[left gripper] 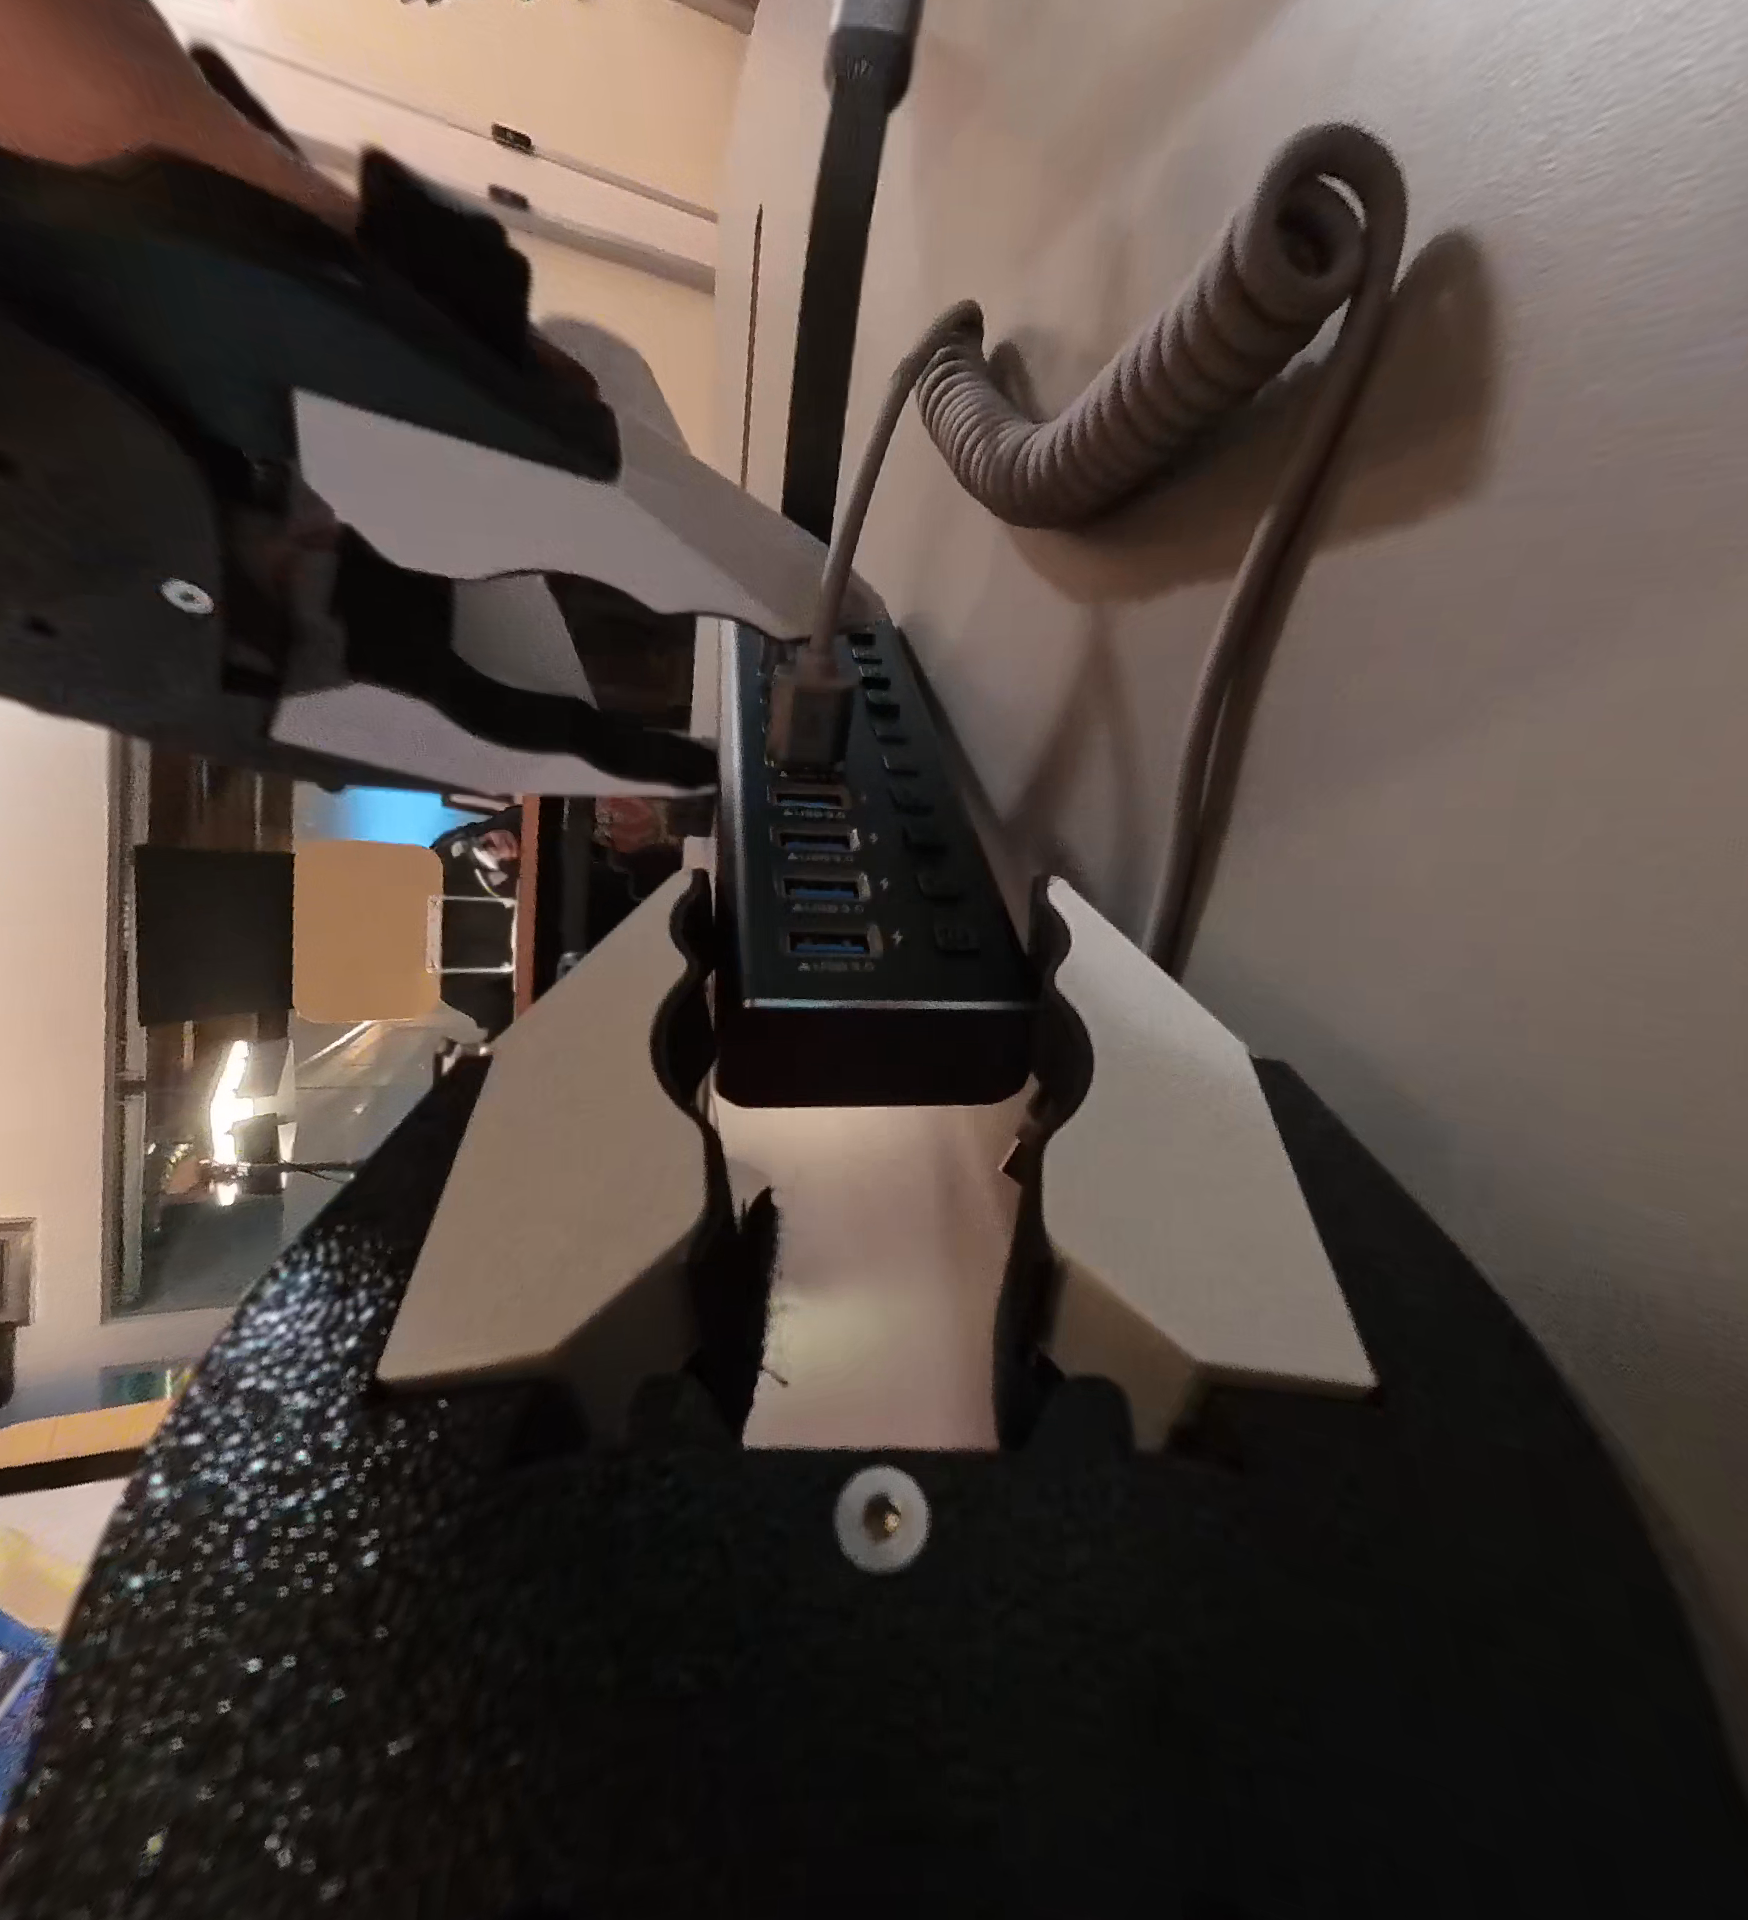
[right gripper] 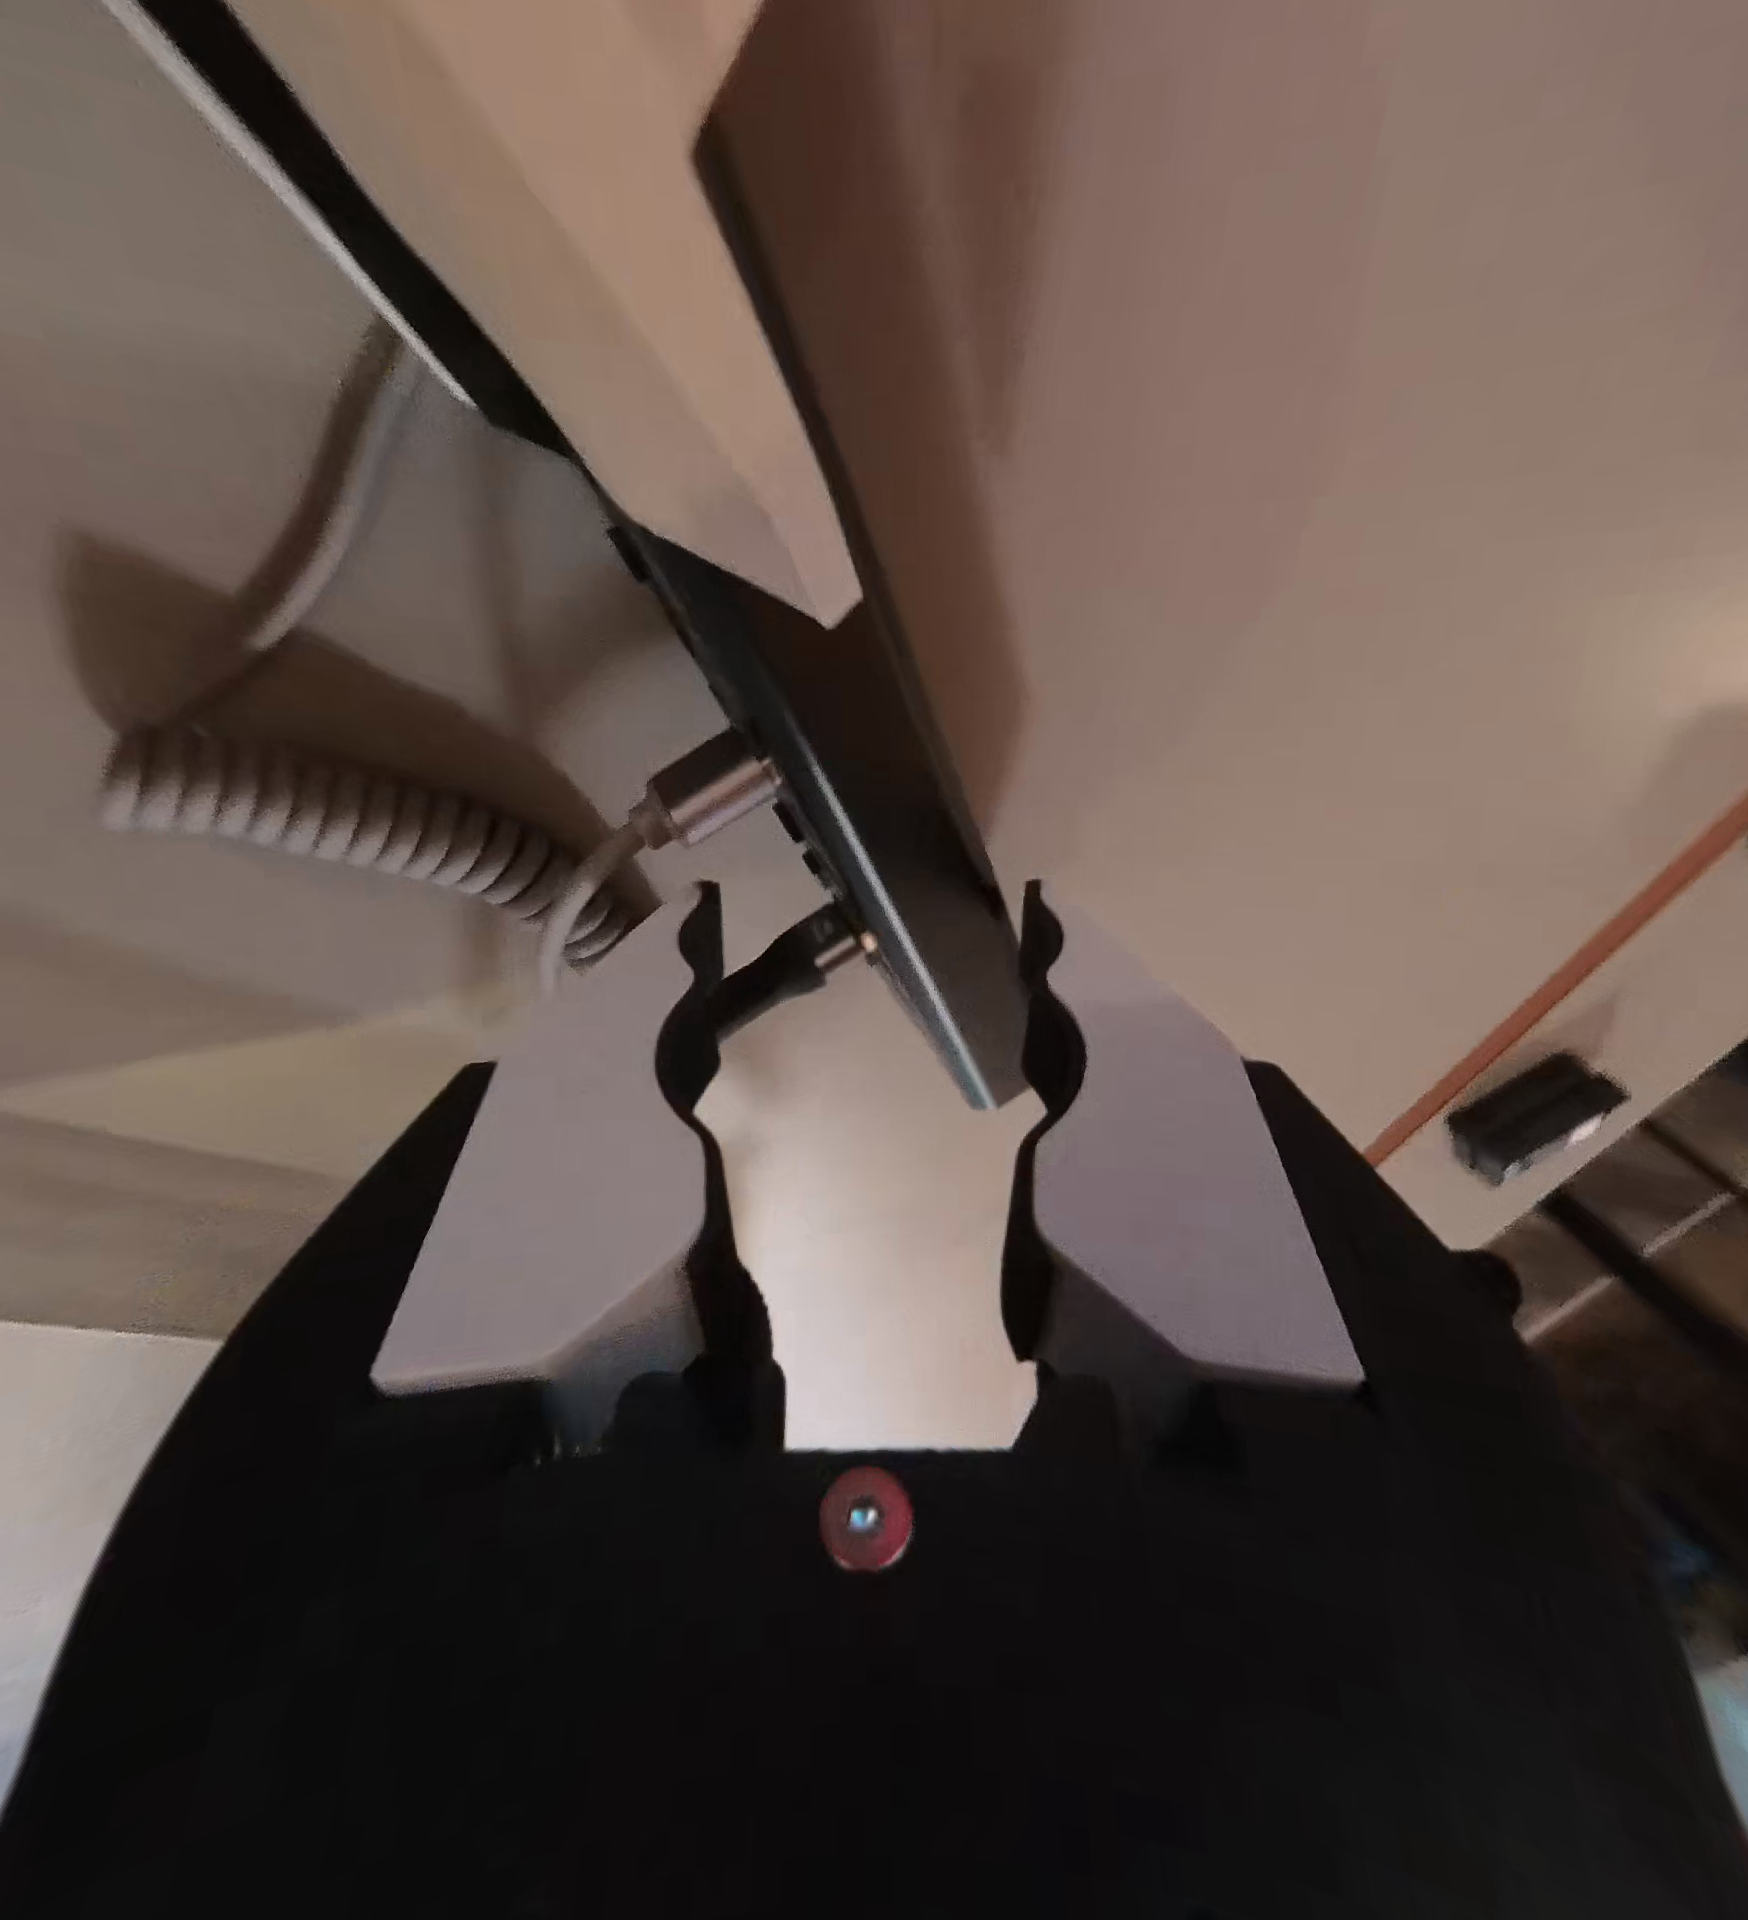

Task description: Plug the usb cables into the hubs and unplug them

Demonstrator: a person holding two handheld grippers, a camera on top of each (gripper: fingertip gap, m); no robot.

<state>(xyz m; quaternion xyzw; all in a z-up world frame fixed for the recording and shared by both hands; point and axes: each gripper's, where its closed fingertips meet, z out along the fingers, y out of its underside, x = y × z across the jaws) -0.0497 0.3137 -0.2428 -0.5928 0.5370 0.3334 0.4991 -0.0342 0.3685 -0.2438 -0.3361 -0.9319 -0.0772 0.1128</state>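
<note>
Hub [left gripper: 875, 966], black and long, lies on the pale table surface [left gripper: 1472, 727], and we find its near end clamped between the two fingers of the left gripper [left gripper: 870, 997], one finger pressed to each long side. We note a row of ports along its top face, with small buttons [left gripper: 937, 883] beside them; the four ports nearest the left wrist camera stand empty. Further along we record a grey plug [left gripper: 810, 712] seated in a port, its grey cable [left gripper: 1140, 416] rising, then running into a thick coil that rests on the table beside the hub. A flat black cable [left gripper: 828, 312] leaves the far end of the hub.

Right gripper [left gripper: 714, 707] reaches in from the left side of the left wrist view, its fingers parted, with one tip above the grey plug and the other below it; we cannot tell whether either tip touches the plug.

In the right wrist view, which is blurred, the right gripper [right gripper: 865, 997] shows a clear gap between its fingers. The hub [right gripper: 911, 956] crosses that gap slantwise, its end close against one finger. We see the grey plug [right gripper: 714, 795] standing out from the hub's face, and a dark connector [right gripper: 808, 961] nearer the fingers, the coiled cable [right gripper: 350, 810] lying off to the side
</note>
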